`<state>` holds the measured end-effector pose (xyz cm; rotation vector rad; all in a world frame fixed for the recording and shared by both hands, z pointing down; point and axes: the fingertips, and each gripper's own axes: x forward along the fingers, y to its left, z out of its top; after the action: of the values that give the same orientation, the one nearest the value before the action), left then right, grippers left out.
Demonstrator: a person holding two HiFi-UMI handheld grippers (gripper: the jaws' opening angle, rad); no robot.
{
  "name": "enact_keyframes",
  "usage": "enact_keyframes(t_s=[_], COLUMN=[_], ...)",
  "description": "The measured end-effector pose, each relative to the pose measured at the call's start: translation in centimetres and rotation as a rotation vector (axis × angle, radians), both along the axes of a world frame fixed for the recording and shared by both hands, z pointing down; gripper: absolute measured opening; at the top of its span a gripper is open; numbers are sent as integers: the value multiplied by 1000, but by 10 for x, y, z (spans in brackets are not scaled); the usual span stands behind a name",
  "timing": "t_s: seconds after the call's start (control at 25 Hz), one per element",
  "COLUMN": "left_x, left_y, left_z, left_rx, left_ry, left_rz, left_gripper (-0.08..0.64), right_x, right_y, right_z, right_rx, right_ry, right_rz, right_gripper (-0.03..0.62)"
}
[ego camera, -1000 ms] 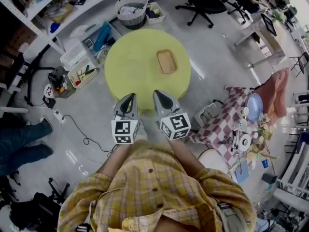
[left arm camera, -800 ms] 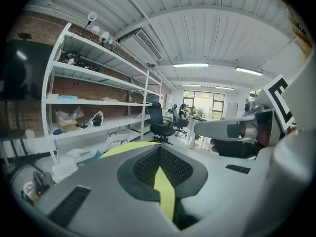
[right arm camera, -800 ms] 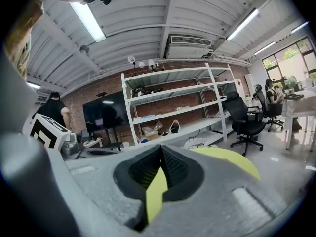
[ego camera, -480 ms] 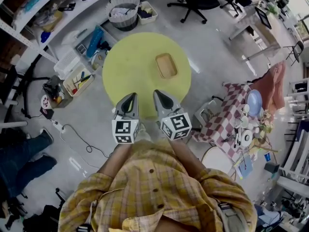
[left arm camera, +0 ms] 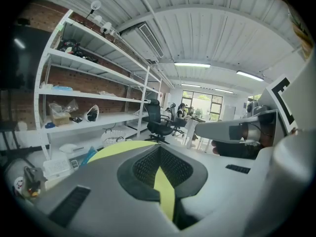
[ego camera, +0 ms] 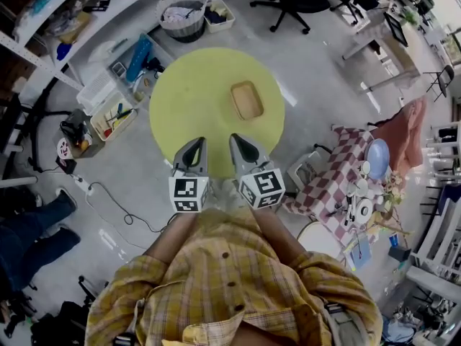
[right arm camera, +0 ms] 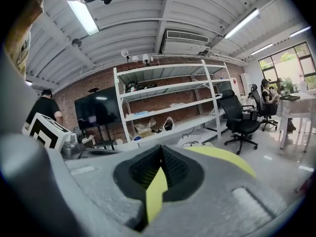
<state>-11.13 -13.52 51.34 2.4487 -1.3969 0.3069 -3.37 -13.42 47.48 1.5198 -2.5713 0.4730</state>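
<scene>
Yellow round table point(ego camera: 189, 92), wooden tray point(ego camera: 246, 100) at its 1 o'clock, barely shifts; left gripper point(ego camera: 191, 147) and right gripper point(ego camera: 240, 144) stay clenched, empty, nothing grasped.

1. A yellow plaid shirt point(ego camera: 238, 287) with small dark buttons; its sleeves point(ego camera: 137, 280) end short of the forearms.
2. The left gripper point(ego camera: 192, 145) and right gripper point(ego camera: 237, 141): grey tapered shells.
3. Each carries a white marker cube point(ego camera: 189, 194) printed with black squares.
4. Inside each shell: black ribbed pads point(left arm camera: 145, 164) and a yellow-green strip point(left arm camera: 164, 190).
</scene>
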Motion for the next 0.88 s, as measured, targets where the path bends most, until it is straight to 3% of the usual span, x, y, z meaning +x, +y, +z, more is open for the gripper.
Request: enact_keyframes(t_s=[0.6, 0.88], left_x=[17, 36], left_y=[-31, -39], left_z=[20, 41], left_rx=[-68, -88], left_ry=[11, -50], left_rz=[-139, -117], left_gripper=[2, 2], right_x=[21, 30], right_y=[-24, -25], right_z=[11, 24], right_rx=[-24, -47], right_ry=[-15, -11], right_rz=[-70, -85], right_gripper=[-3, -3])
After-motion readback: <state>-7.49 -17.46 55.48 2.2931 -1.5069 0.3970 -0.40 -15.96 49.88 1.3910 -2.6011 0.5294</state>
